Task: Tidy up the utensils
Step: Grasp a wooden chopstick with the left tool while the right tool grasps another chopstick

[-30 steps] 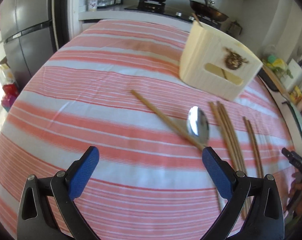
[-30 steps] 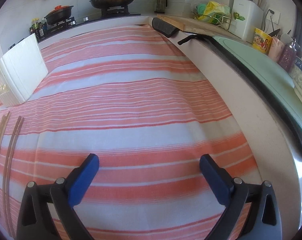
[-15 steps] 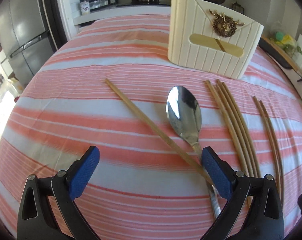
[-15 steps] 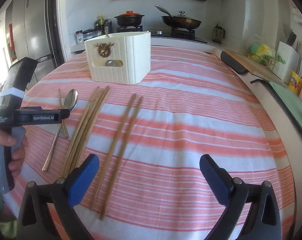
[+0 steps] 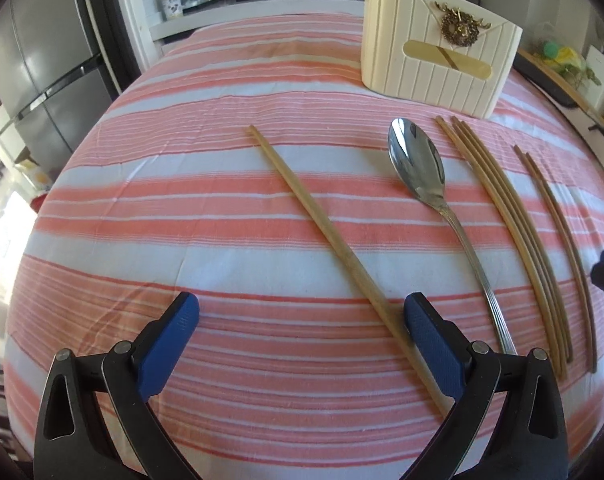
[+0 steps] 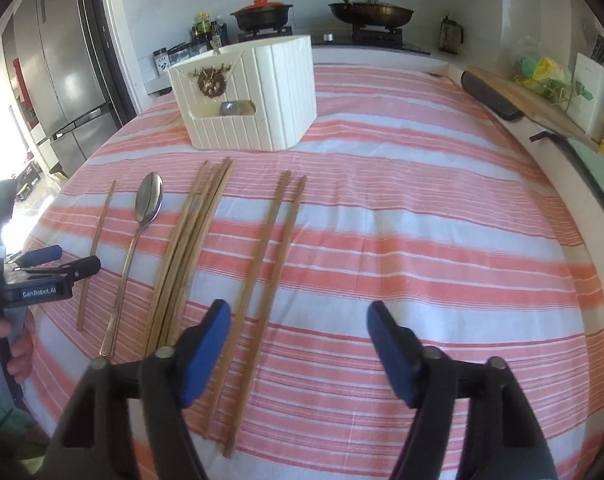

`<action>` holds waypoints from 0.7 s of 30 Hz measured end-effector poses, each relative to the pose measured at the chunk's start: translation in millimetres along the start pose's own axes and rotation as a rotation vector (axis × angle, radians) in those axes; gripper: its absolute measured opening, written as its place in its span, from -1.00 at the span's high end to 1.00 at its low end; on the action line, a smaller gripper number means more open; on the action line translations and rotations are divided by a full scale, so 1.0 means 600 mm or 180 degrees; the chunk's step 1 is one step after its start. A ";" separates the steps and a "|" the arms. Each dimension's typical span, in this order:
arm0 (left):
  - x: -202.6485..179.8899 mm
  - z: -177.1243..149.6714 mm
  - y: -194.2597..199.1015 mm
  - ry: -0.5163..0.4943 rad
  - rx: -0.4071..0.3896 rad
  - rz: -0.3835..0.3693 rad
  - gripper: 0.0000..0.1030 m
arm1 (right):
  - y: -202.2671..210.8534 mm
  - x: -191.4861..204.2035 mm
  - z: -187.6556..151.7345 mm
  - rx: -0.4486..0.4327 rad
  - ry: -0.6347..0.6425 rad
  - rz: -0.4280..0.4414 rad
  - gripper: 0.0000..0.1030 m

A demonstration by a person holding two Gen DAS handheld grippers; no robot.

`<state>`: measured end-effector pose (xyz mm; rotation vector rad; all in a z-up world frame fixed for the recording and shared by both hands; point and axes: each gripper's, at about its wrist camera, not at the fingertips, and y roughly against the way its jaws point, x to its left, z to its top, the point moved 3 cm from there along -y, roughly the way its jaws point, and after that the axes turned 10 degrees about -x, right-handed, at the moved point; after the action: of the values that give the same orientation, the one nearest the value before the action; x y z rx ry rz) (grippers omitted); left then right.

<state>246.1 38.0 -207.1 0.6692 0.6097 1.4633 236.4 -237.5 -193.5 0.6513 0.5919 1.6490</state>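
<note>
The worktop (image 5: 205, 80) is covered by a red-and-white striped cloth (image 6: 422, 216), and on it stands one cream ribbed utensil holder (image 6: 261, 108) with a gold emblem on its front, at the far side of everything else. Before the holder lie the loose utensils, all roughly parallel and pointing toward it: one tight bundle of chopsticks (image 6: 189, 248), four as far as can be counted, one pair of chopsticks (image 6: 269, 236) to its right, one metal spoon (image 5: 418, 164) to the bundle's left with its bowl toward the holder, and one single chopstick (image 5: 322, 224) furthest left, lying at a slant. So one spoon and about seven chopsticks are out on the cloth; inside the holder's front window something round and grey shows, too small to name. The left gripper (image 5: 302, 344) hangs low over the cloth with its jaws spread wide and holding nothing; the near end of the single chopstick runs between the blue pads and passes just beside the right pad (image 5: 430, 344), though contact cannot be judged. The spoon's handle lies just outside that pad. The right gripper (image 6: 302, 356) also has its jaws well apart and empty; the near ends of the pair lie beside its left pad (image 6: 205, 352), while the bundle ends just outside it.
</note>
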 end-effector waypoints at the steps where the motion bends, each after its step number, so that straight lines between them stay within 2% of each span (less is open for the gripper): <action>1: 0.001 -0.001 0.003 -0.0049 0.0003 0.0005 -0.98 | -0.010 0.002 -0.001 0.0060 -0.0013 0.0015 0.06; 3: 0.004 -0.005 0.009 -0.0131 0.0004 0.0044 -0.98 | -0.024 0.009 -0.006 0.0122 0.0076 -0.0026 0.20; 4: 0.008 -0.009 0.014 -0.0155 0.0008 0.0052 -0.98 | -0.024 0.010 -0.006 0.0146 0.0126 -0.0117 0.34; 6: 0.023 -0.016 0.021 -0.0166 0.0029 0.0046 -0.98 | -0.020 0.009 -0.009 0.0192 0.0138 -0.0170 0.44; 12: 0.069 -0.023 0.017 -0.0046 0.0180 -0.0054 -0.99 | -0.007 0.015 -0.020 0.0394 0.0393 -0.0288 0.44; 17: 0.067 0.007 -0.006 -0.0233 0.0276 -0.0182 -0.98 | -0.018 0.017 -0.008 0.0526 0.0514 -0.0220 0.44; 21: 0.058 0.051 -0.042 -0.0441 0.0319 -0.0208 -0.97 | -0.051 0.015 0.024 0.0651 0.0538 -0.0142 0.43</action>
<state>286.8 71.8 -203.8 0.8145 0.5945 1.3204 266.6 -223.4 -203.7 0.6446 0.9002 1.6246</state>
